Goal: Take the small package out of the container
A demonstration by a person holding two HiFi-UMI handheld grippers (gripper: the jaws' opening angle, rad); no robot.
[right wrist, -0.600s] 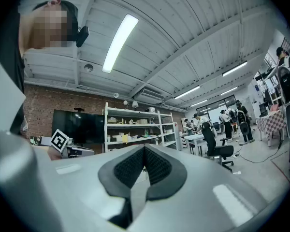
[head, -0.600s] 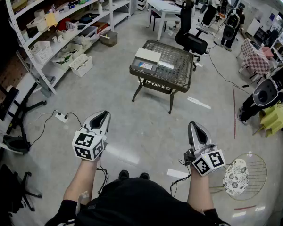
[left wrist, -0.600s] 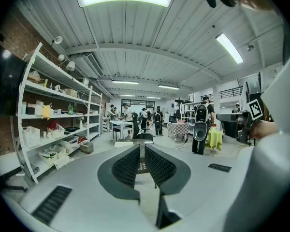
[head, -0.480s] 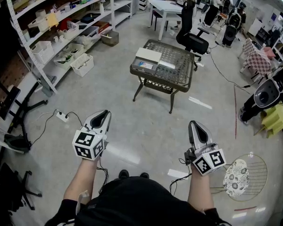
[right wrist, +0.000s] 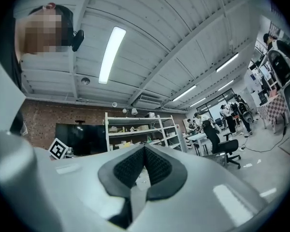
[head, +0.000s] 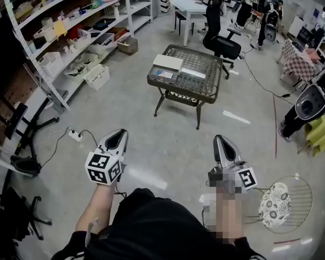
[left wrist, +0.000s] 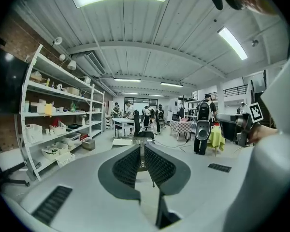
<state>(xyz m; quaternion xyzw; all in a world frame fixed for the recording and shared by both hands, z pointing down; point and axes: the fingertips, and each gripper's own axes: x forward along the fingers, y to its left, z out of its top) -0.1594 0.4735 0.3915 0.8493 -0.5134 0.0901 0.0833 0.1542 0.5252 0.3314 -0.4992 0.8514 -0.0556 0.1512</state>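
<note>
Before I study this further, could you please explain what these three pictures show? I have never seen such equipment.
There is no robot here: a standing person holds a two-jaw tool in each hand. One picture comes from a camera on the person's head, looking down at the left gripper and right gripper. The other two come from cameras riding on each gripper, looking along its jaws. Both pairs of jaws are closed and hold nothing. Some way ahead stands a small mesh table with a white box and some flat items on it.
</note>
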